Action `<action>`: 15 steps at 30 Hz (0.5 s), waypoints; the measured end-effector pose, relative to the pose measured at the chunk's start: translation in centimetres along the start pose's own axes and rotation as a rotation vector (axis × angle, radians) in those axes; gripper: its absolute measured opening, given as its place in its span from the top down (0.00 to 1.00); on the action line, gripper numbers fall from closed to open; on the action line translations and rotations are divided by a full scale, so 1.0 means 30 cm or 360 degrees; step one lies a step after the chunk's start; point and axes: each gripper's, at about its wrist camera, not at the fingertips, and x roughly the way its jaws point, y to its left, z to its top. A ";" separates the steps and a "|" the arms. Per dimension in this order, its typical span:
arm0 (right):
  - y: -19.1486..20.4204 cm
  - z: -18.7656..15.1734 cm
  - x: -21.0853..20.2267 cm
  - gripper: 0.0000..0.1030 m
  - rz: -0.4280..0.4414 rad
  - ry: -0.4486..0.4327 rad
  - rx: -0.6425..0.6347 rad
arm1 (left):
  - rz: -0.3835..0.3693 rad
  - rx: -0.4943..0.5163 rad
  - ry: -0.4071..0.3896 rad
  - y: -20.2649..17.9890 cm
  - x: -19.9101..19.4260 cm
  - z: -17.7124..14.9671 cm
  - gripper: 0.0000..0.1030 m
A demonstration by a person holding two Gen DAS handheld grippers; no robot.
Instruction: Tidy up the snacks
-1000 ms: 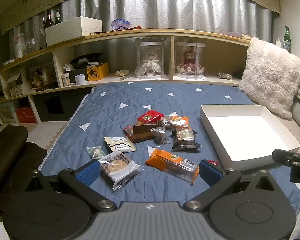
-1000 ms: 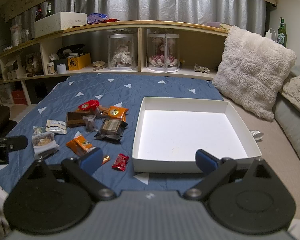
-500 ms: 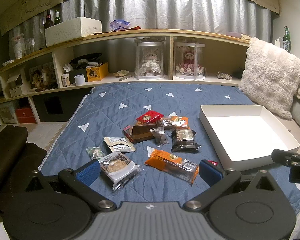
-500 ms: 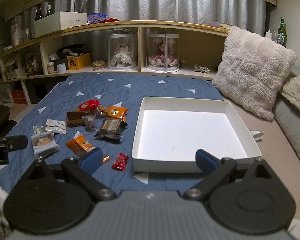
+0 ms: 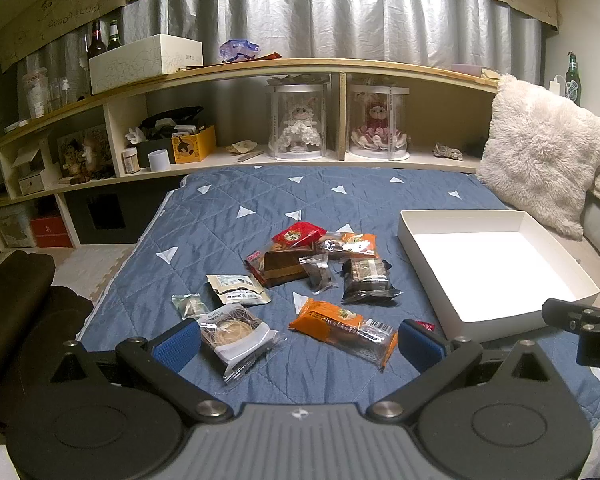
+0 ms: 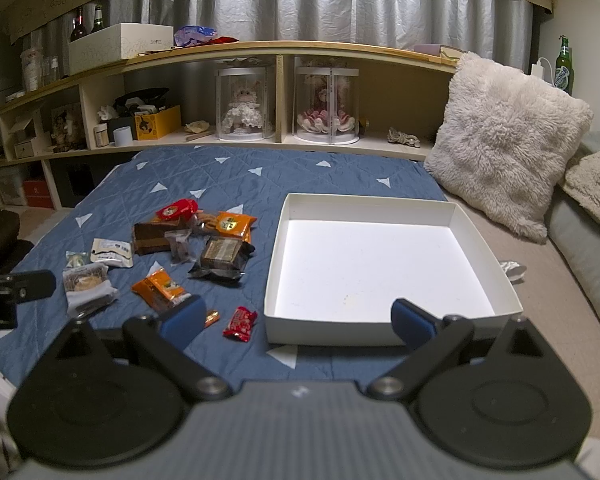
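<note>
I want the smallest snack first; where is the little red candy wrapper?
In the right wrist view, the red candy wrapper lies on the blue quilt, just left of the white box.

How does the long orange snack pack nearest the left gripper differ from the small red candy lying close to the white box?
The long orange snack pack is far bigger than the small red candy. The pack is orange with a clear end showing its contents; the candy is red all over. The pack lies beside the other snacks; the candy lies apart, closer to the white box. Both rest flat on the blue quilt, outside the box.
</note>
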 end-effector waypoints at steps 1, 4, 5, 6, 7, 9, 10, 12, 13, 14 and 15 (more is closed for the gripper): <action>0.000 0.000 0.000 0.03 0.0000 0.0000 0.0000 | 0.0000 0.0000 0.0000 -0.001 0.000 0.000 0.00; 0.000 0.000 0.000 0.03 0.0000 0.0000 0.0001 | 0.0001 -0.0001 0.0000 0.000 0.000 0.000 0.00; 0.000 0.000 0.000 0.03 0.0000 0.0000 0.0001 | 0.0001 0.0000 0.0000 0.000 0.000 0.000 0.00; 0.000 0.000 0.000 0.03 0.0000 0.0000 0.0001 | 0.0003 0.0000 0.0001 0.000 0.000 0.000 0.00; 0.000 0.000 0.000 0.03 0.0000 -0.0001 0.0001 | 0.0008 0.0000 0.0003 -0.014 -0.006 0.001 0.00; 0.000 0.000 0.000 0.03 0.0001 0.0000 0.0001 | 0.0017 -0.0002 0.0007 -0.025 -0.010 0.005 0.00; -0.001 0.001 0.002 0.03 0.0005 0.0002 0.0002 | 0.0020 -0.0006 0.0009 -0.027 -0.002 0.008 0.00; -0.001 0.003 0.005 0.03 0.0017 0.0006 0.0006 | 0.0029 -0.0016 0.0015 -0.033 0.008 0.015 0.00; 0.000 0.005 0.009 0.03 0.0024 0.0009 0.0006 | 0.0030 -0.0022 0.0020 -0.022 0.019 0.027 0.00; 0.001 0.007 0.012 0.03 0.0031 0.0013 0.0004 | 0.0031 -0.0022 0.0021 -0.019 0.019 0.026 0.00; 0.002 0.010 0.018 0.03 0.0039 0.0017 0.0000 | 0.0040 -0.0025 0.0032 -0.021 0.029 0.033 0.00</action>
